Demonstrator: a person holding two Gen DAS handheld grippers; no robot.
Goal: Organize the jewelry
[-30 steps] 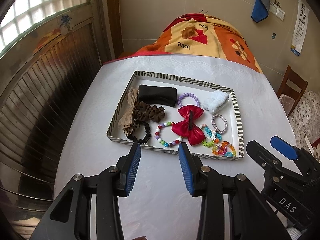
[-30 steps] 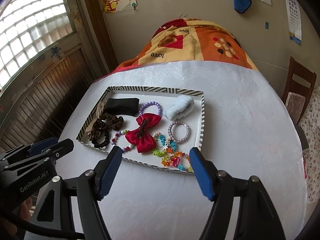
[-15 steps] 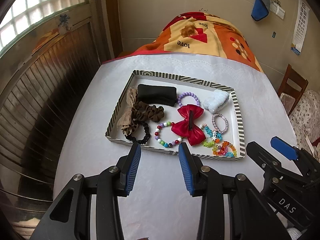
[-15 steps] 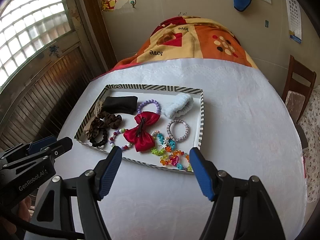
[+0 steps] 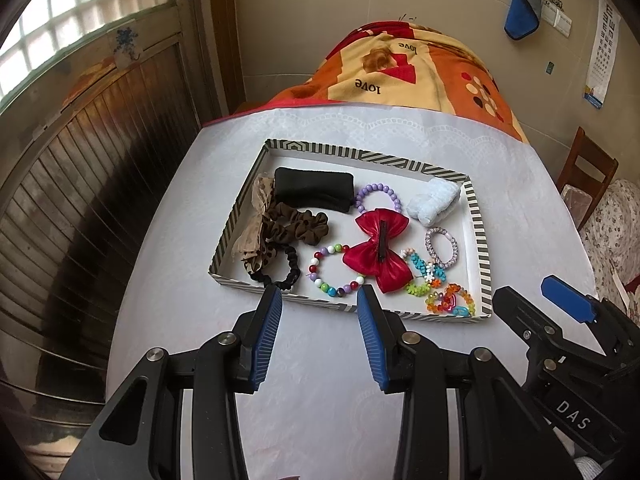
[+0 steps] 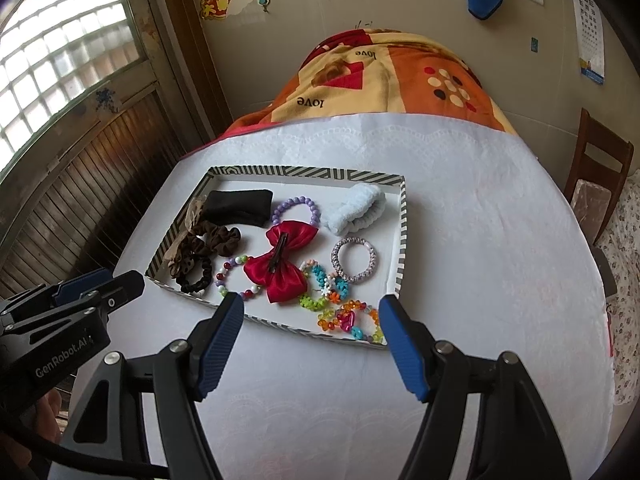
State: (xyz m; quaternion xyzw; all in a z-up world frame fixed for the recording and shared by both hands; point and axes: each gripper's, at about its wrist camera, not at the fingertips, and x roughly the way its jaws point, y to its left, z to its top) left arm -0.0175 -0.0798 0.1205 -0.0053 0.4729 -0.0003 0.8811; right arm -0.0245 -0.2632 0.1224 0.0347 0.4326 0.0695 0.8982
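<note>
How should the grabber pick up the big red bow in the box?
Probably best to pinch the red bow at its narrow middle, where the dark clip runs across it. Come straight down from above, because it lies flat in the striped tray with bead bracelets close on both sides. The puffy satin wings would likely squash or slip. The right gripper is open, holding nothing.

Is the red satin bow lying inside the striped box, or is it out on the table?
Inside. The red satin bow lies flat on the white floor of the striped box, among bead bracelets, with its dark clip facing up.
</note>
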